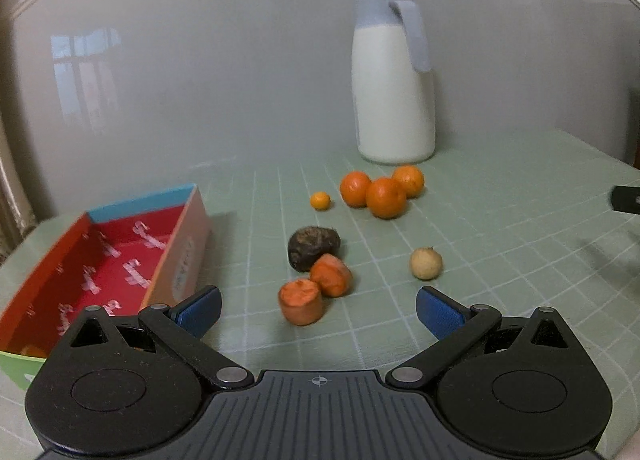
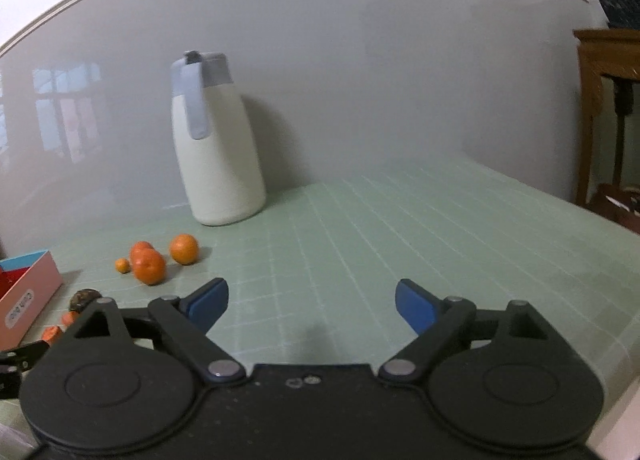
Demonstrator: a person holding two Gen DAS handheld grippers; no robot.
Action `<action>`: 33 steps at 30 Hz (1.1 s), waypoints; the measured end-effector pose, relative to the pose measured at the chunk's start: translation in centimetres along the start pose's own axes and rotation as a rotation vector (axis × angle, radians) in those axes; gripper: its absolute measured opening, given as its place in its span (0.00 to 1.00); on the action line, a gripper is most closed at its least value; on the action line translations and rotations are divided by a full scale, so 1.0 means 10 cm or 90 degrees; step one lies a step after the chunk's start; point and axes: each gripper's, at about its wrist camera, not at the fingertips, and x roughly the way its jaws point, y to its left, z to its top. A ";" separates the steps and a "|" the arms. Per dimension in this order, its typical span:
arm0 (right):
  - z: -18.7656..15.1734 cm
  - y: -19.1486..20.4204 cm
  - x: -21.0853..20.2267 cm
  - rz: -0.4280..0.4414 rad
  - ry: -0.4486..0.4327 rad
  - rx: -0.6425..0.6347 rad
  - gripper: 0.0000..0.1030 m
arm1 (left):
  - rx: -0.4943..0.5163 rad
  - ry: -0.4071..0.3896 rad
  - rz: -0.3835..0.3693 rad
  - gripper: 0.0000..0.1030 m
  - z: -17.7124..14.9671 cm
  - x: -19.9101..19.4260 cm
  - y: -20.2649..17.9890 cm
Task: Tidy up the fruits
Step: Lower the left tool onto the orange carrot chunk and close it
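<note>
Right now I am looking down the left gripper [image 1: 318,310], whose jaws are standing wide with nothing between them, the blue pads [image 1: 438,314] clear of everything. Directly ahead of that gap 2 carrot chunks are lying on the green mat [image 1: 500,220]: the nearer chunk [image 1: 301,301] is showing its cut face towards me and sitting just left of the jaws' centre line, and the second chunk [image 1: 331,274] is touching it from behind, leaning against a dark, wrinkled fruit [image 1: 313,248]. A pale round fruit [image 1: 426,263] is lying apart to the right, and 3 oranges [image 1: 382,189] plus 1 tiny orange fruit [image 1: 320,200] are clustering further back, in front of the white jug [image 1: 392,92] at the mat's far edge. The red-lined box [image 1: 120,260] is sitting by the mat's left edge, beside the left jaw, with something orange just showing at its near end.

The right gripper [image 2: 310,306] is also gaping wide and empty, facing bare mat towards the right edge; every fruit is lying off to its left. So I am judging the left hand the nearer one. The nearer chunk's axis appears to be running roughly along my line of sight, so the jaws would be closing across its round sides.
</note>
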 end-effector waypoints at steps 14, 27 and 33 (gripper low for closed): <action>-0.03 -0.22 0.00 0.004 0.008 0.041 0.88 | -0.016 0.055 -0.006 0.95 0.03 0.43 0.03; -0.05 -0.15 0.05 0.018 0.017 0.038 0.88 | -0.029 0.075 -0.017 0.71 0.01 0.53 0.06; -0.04 -0.14 0.06 0.020 0.018 0.040 0.88 | -0.032 0.067 -0.019 0.67 0.00 0.52 0.07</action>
